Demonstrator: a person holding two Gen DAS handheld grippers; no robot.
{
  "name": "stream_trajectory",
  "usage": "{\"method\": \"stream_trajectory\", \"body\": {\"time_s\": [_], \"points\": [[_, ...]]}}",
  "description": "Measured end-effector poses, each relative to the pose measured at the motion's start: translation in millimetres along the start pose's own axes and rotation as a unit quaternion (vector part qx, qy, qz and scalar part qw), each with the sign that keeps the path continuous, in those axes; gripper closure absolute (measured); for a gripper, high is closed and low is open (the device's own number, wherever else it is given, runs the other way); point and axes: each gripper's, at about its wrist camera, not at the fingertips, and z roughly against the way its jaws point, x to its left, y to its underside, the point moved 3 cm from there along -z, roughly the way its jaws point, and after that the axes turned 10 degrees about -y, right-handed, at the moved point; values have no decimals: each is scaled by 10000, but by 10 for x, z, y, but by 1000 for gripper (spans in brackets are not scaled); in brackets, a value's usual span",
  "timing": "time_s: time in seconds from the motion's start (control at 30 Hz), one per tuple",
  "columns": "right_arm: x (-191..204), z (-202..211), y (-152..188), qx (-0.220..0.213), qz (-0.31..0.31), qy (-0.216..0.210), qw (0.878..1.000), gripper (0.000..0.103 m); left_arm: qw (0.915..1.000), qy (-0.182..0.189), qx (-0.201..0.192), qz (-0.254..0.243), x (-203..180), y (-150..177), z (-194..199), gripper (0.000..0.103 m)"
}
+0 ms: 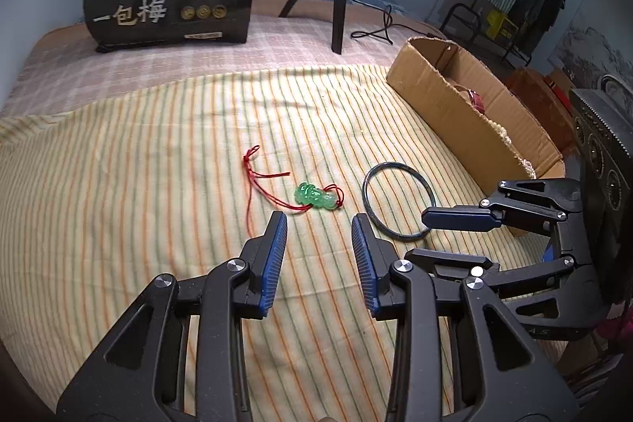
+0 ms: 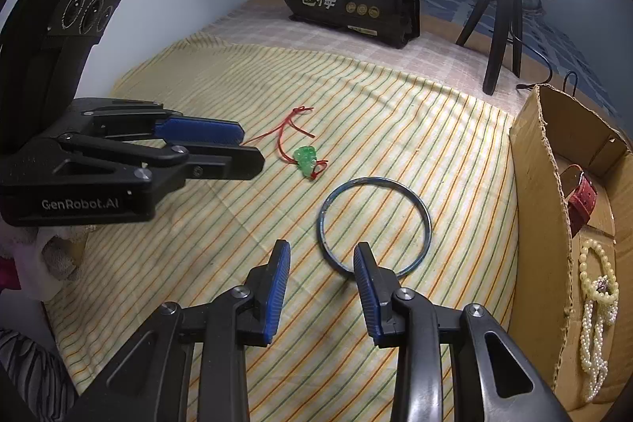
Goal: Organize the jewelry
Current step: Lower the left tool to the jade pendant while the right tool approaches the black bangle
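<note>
Hiding part of the bangle (image 2: 374, 226), the right gripper (image 2: 322, 263) hovers jaws wide, seemingly untouching; left gripper (image 1: 318, 230) likewise wide.

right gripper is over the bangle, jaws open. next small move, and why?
Probably lower the right gripper a little so its open jaws straddle the near rim of the bangle, then close. One fingertip already overlaps that rim, the bangle lies flat on the striped cloth, and the cardboard box holding the watch and pearls sits just to its right.
</note>
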Motion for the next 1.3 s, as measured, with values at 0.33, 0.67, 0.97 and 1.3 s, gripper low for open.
{"method": "stream_trajectory", "body": {"time_s": [0.33, 0.67, 0.97, 1.3], "points": [[-44, -99, 19, 82, 5, 23, 10000, 71, 9998, -41, 71, -207, -81, -57, -217, 69], [-69, -114, 37, 122, 7, 53, 9999, 75, 9991, -168, 155, -371, -77, -82, -408, 71], [-78, -141, 30, 156, 2, 101, 9998, 75, 9987, -176, 104, -471, -85, -96, -500, 72], [-74, -145, 17, 197, 81, 219, 9995, 83, 9991, -163, 39, -389, -40, -111, -521, 92]]}}
